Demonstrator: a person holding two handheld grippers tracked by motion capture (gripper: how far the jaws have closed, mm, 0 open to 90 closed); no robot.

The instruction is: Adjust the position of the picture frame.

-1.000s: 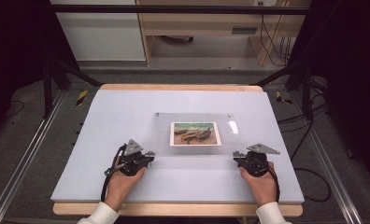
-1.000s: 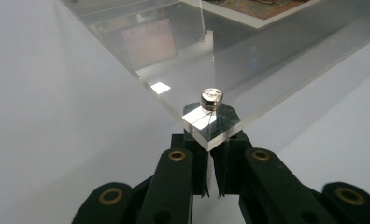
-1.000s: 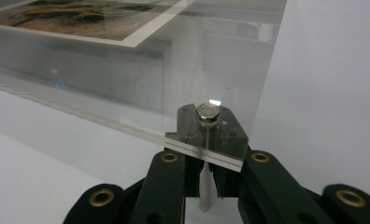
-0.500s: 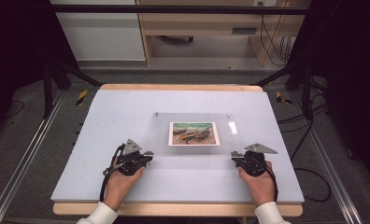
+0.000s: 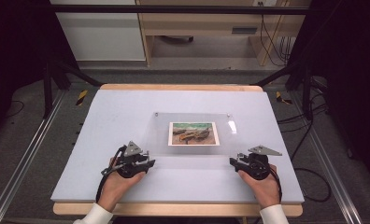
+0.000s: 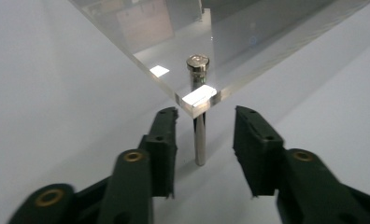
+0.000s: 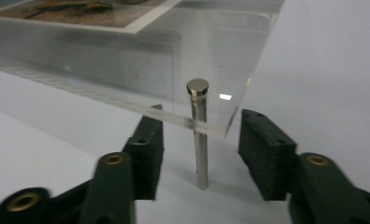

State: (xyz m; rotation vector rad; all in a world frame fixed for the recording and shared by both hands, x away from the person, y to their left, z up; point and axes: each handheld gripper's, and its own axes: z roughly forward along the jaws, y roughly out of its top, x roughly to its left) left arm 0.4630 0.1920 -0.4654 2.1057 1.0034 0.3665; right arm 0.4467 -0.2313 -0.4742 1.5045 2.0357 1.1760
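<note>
Clear acrylic forms the display frame [image 5: 192,135], a flat transparent panel that stands raised above the pale grey table top [image 5: 127,112] on slim metal standoff pins. Enclosed in the panel, near its centre, lies a single printed picture [image 5: 193,134] with a white border, showing brown shapes under a green-blue band; its subject is too small to identify. The left gripper [image 5: 148,164] is held in the person's left hand [image 5: 115,184] at the near left corner of the panel. In the left gripper view its two black jaws stand apart, one on each side of the left standoff pin [image 6: 200,135], which passes up through the panel corner and ends in a rounded cap; neither jaw touches the pin. The right gripper [image 5: 233,161] is held in the right hand [image 5: 266,186] at the near right corner. In the right gripper view its jaws are likewise spread, flanking the right standoff pin [image 7: 199,140] without contact. Both pins stand upright on the table top.
</note>
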